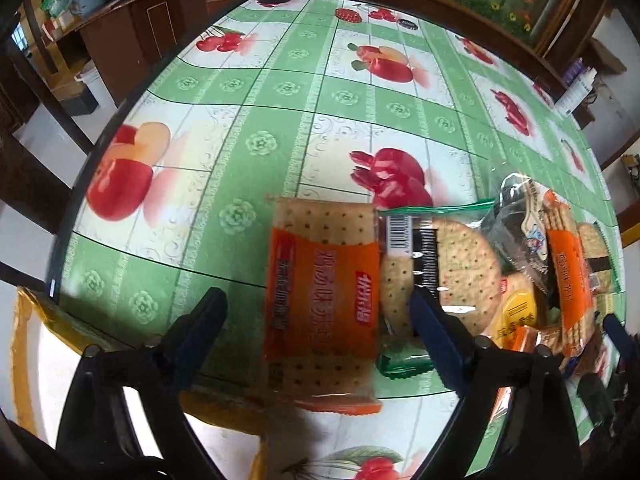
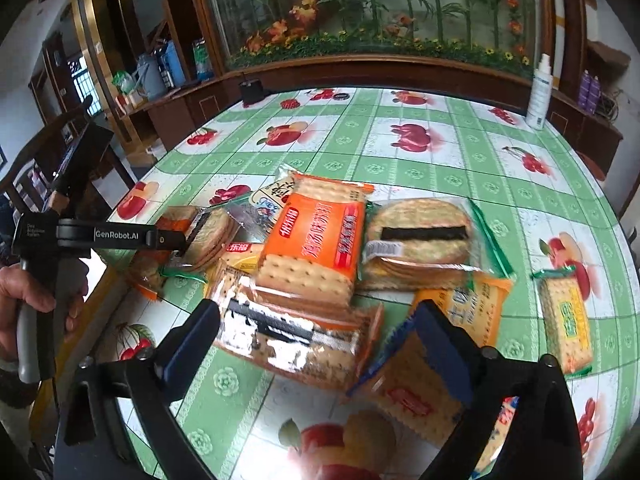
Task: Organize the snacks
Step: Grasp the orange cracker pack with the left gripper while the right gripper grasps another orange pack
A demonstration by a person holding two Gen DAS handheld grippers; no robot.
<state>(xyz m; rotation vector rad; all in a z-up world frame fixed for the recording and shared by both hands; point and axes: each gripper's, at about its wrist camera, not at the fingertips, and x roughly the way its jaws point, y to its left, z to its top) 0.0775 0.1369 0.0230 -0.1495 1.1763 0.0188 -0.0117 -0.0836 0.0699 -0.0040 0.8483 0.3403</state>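
Note:
In the left wrist view my left gripper (image 1: 316,300) stands open around an orange cracker packet (image 1: 320,256) near the table's front edge. Neither finger touches it, though the right finger is close to its side. A round-cracker packet with green seams (image 1: 460,264) lies just right of it. In the right wrist view my right gripper (image 2: 318,308) is open over a clear-wrapped cracker packet (image 2: 288,336), with its pads apart from the wrap. Behind that lies the snack pile: an orange packet (image 2: 316,240) and the round-cracker packet (image 2: 420,236). The left gripper (image 2: 180,240) reaches in from the left, held by a hand (image 2: 28,292).
The round table (image 2: 440,148) has a green fruit-print cloth. A yellow packet (image 2: 476,304), a green-labelled packet (image 2: 564,320) and a blue-edged packet (image 2: 408,384) lie at the right. A white spray bottle (image 2: 538,92) and a black object (image 2: 251,90) stand at the far edge.

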